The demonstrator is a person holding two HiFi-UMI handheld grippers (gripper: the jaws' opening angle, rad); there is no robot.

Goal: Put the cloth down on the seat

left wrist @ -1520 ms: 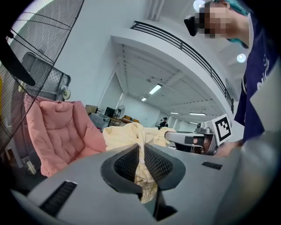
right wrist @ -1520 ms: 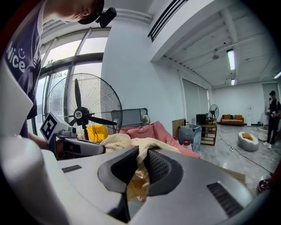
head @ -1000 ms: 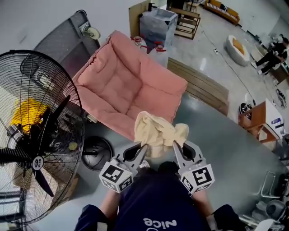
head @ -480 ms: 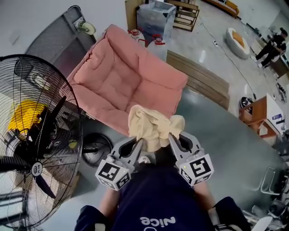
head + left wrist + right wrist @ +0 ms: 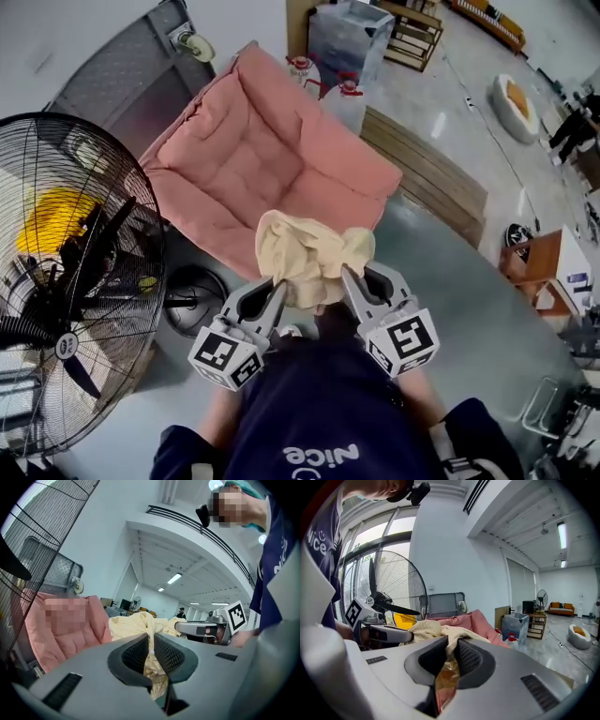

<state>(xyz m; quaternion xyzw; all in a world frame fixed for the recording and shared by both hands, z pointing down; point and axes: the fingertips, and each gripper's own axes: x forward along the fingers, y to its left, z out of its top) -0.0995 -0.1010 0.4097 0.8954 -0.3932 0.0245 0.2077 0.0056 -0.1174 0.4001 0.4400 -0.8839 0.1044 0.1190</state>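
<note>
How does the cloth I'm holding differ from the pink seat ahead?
The cloth is pale yellow, while the seat is pink. The cloth is bunched up and held off the ground, clamped by the left gripper and the right gripper, whereas the seat lies spread open, showing its quilted padding. The cloth is far smaller than the seat. Both are soft fabric.

the left gripper [image 5: 275, 286] and the right gripper [image 5: 349, 277] are held out side by side in front of the person's chest. they tip slightly downward and angle in toward each other. each has its jaws pinched tight on the cloth [image 5: 305, 253]: the left on the cloth's lower left edge, the right on its lower right edge. the left forearm [image 5: 217, 427] and right forearm [image 5: 424, 412] run back below the cloth, elbows bent and spread.
</note>
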